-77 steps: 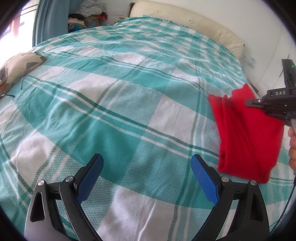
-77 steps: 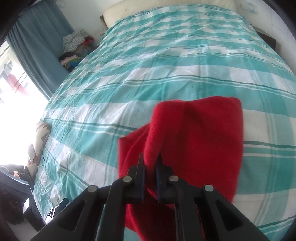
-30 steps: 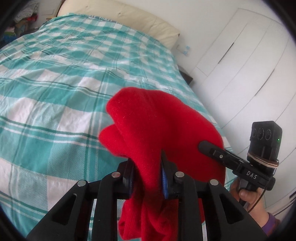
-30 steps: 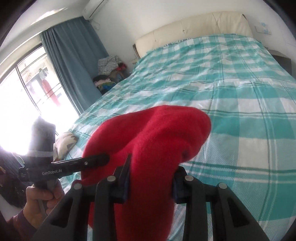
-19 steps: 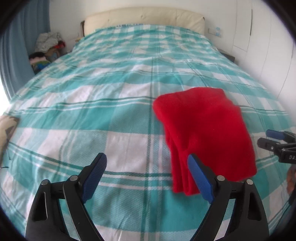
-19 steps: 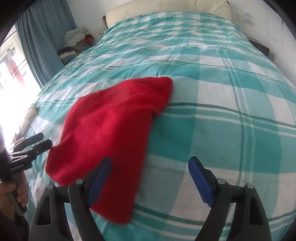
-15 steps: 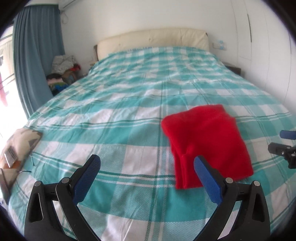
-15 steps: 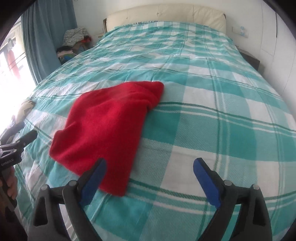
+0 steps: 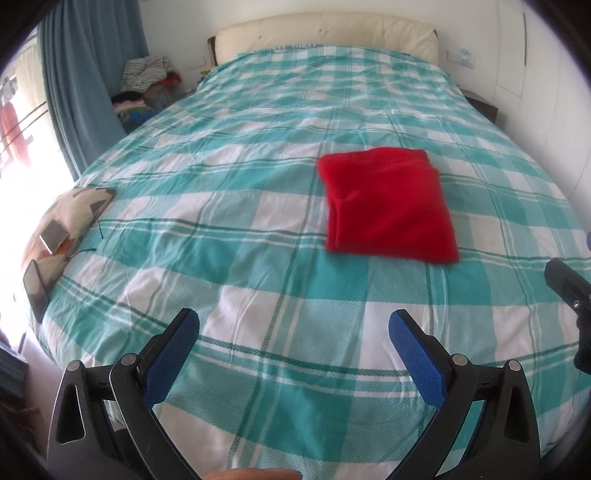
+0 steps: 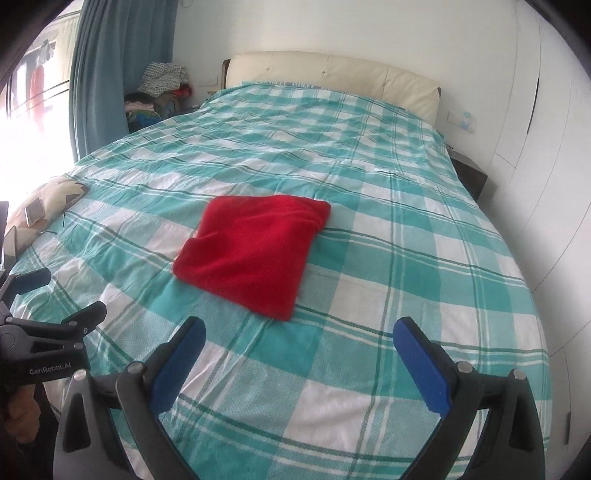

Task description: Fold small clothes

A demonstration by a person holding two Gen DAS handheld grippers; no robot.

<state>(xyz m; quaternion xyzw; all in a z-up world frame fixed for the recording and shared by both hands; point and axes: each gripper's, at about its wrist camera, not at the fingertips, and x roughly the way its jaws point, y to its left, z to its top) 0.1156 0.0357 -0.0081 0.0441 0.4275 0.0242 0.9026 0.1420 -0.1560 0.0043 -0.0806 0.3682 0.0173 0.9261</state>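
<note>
Item: red garment (image 9: 388, 206), folded into a thick, roughly square packet, is lying flat on the checked teal-and-white bedspread (image 9: 240, 258), toward the near half of the bed and apart from both grippers; its doubled edges are showing along the left side in the left wrist view. Left gripper (image 9: 293, 352): its jaws have just been opening and are standing spread wide with blue pads (image 9: 171, 360) facing each other, nothing lying between them, only bedspread showing beyond. Right gripper (image 10: 299, 360): its jaws have likewise just been opening, are spread wide with nothing between them, and are pointing down at the bedspread in front of the garment's near corner. Each gripper is appearing at the edge of the other's view, the left one at lower left of the right wrist view with a hand (image 10: 20, 413) gripping its handle. Surroundings: cream padded headboard (image 9: 325, 31) is standing at the far end; blue curtain (image 10: 110, 74) is hanging at left beside a bright window; a heap of mixed clothes (image 10: 159, 92) is sitting near the curtain; a patterned cushion (image 9: 70, 218) bearing two flat dark devices is resting at the bed's left edge; white wardrobe doors (image 10: 546, 147) are lining the right wall.
</note>
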